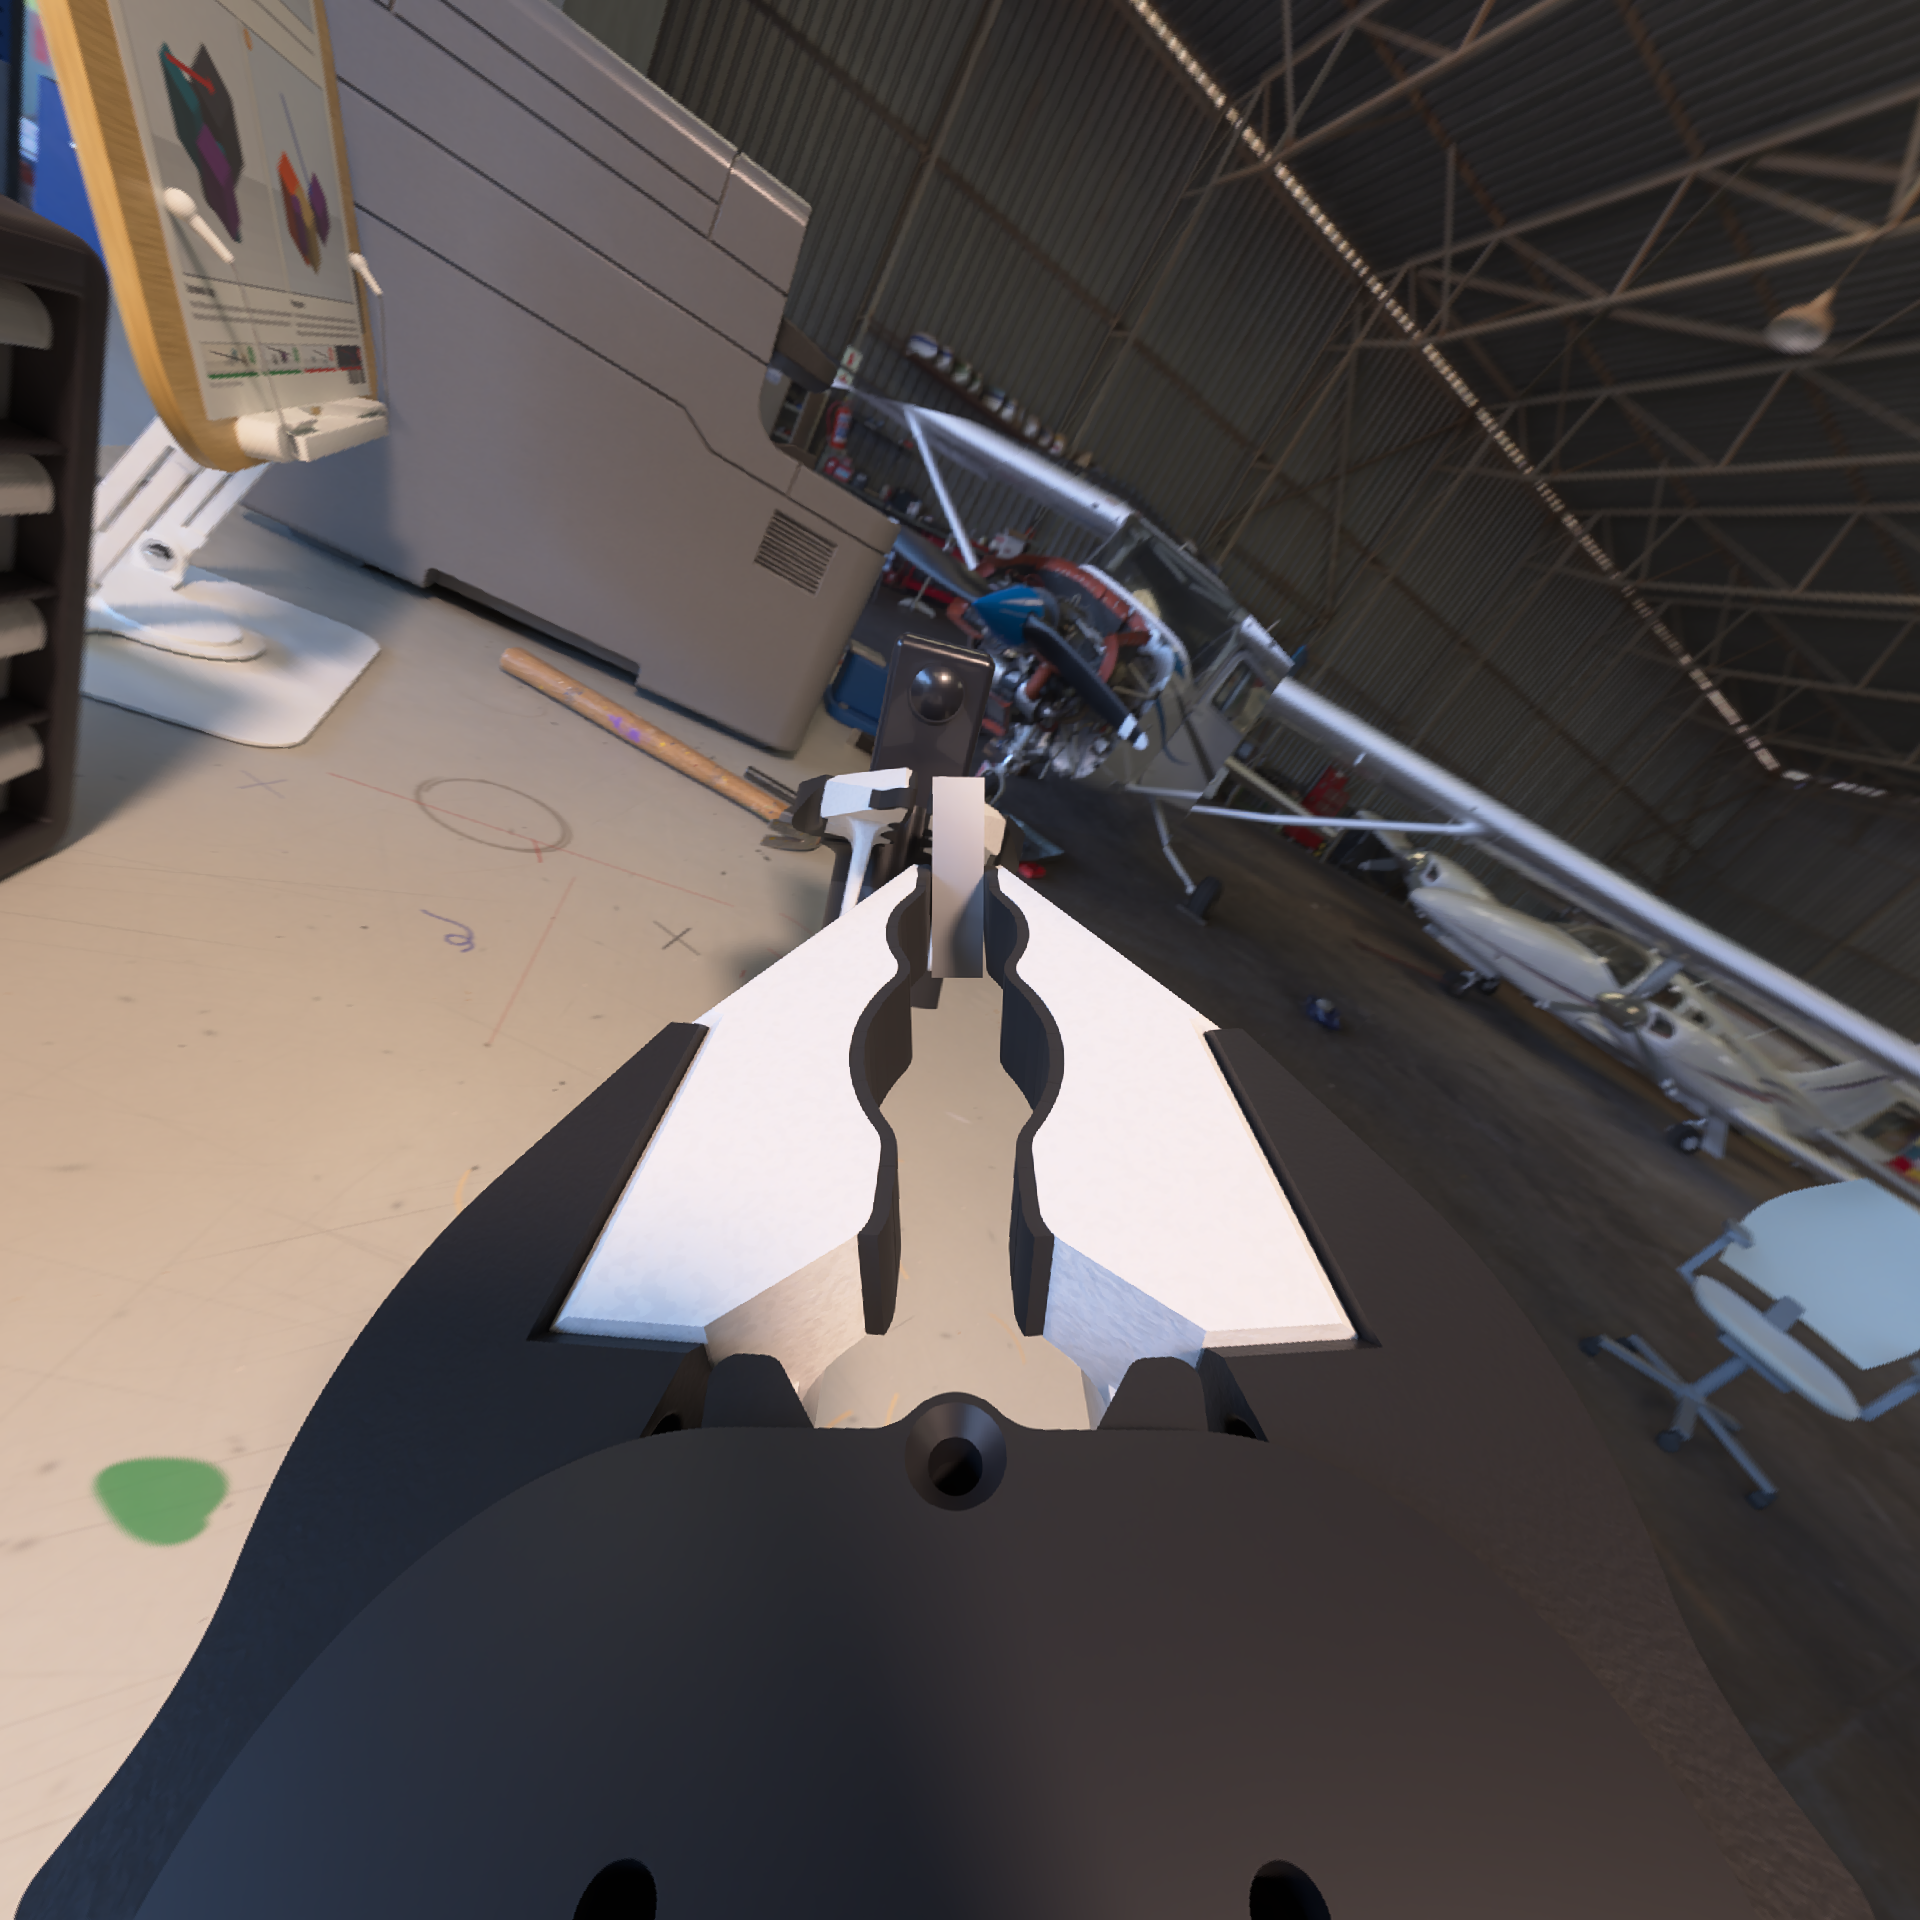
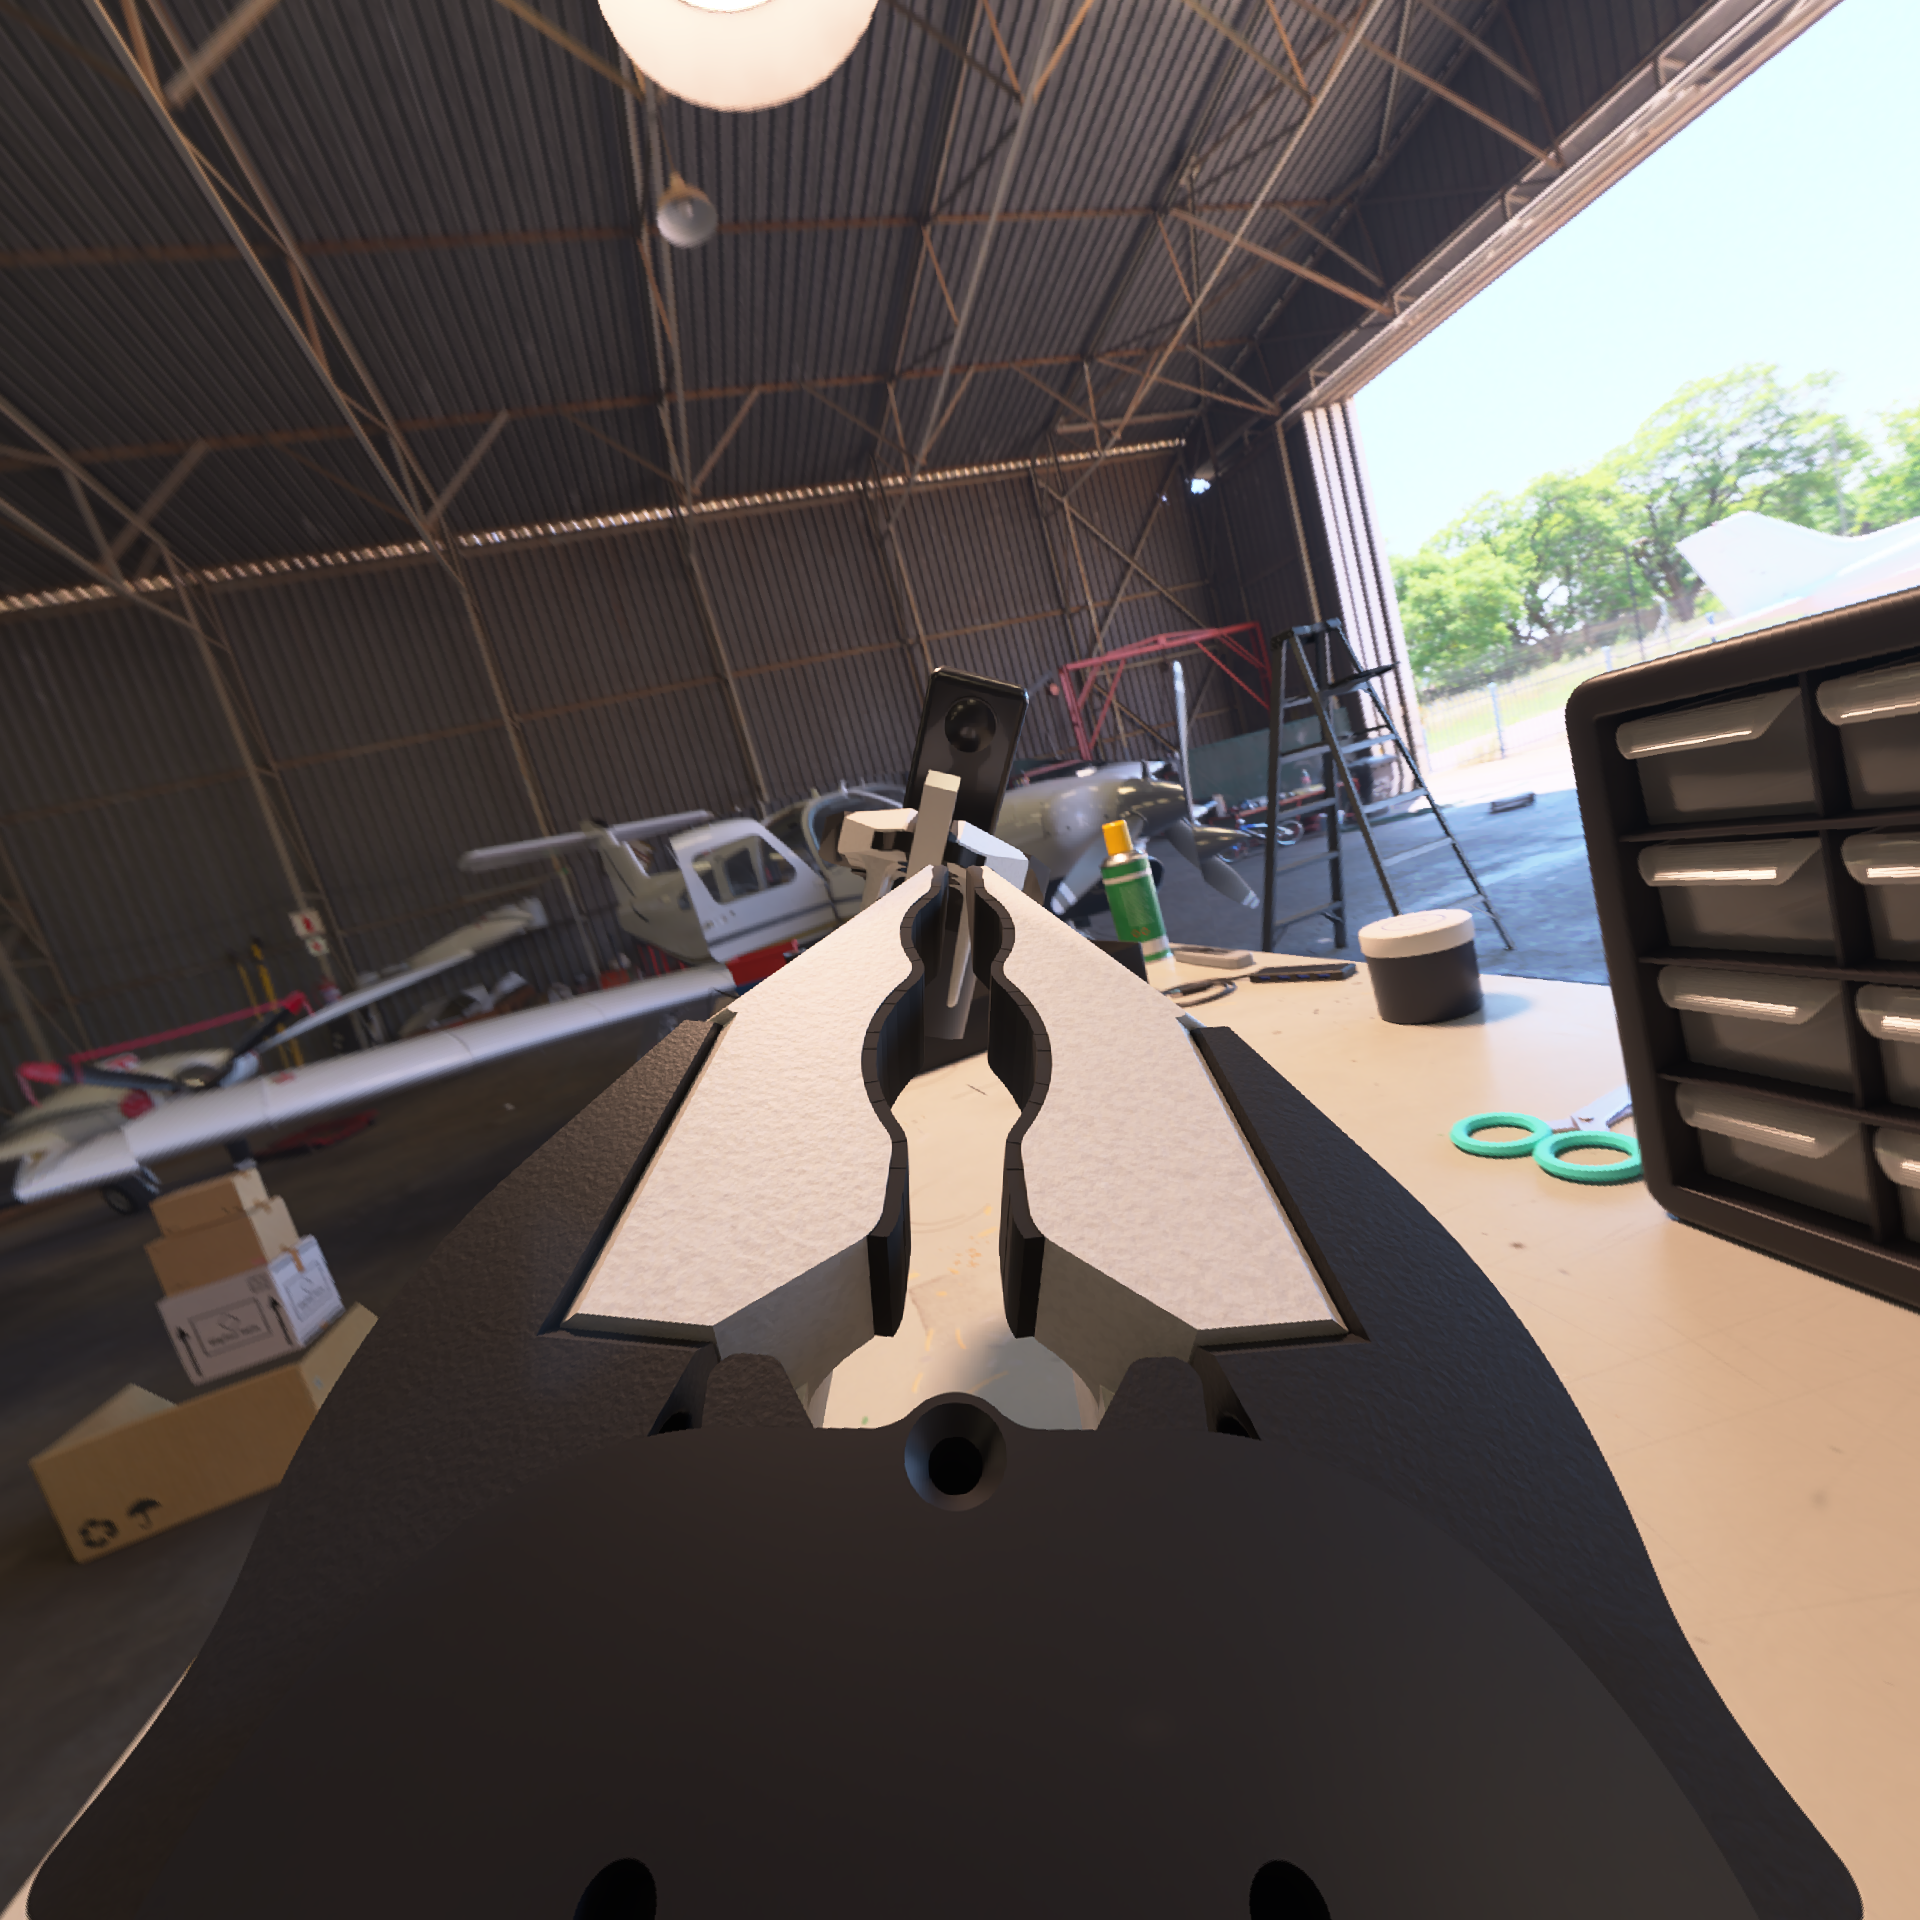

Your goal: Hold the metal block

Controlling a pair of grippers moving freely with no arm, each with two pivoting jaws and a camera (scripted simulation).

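The metal block [image 1: 956, 821] is a thin pale grey slab, held upright above the table. My left gripper [image 1: 956, 894] is shut on its near edge. My right gripper [image 2: 951, 894] is shut on the same block [image 2: 933, 821] from the opposite side. Each view shows the other gripper just beyond the block: the right one [image 1: 883, 805] in the left wrist view, the left one [image 2: 883, 831] in the right wrist view. The lower part of the block is hidden between the dark pads.
The left wrist view shows a grey printer [image 1: 540, 364], a wooden-handled hammer [image 1: 634, 722], a board on a white stand [image 1: 218, 208] and the table edge. The right wrist view shows a dark drawer cabinet [image 2: 1766, 935], green scissors [image 2: 1548, 1143], a jar [image 2: 1418, 961] and a spray can [image 2: 1127, 883].
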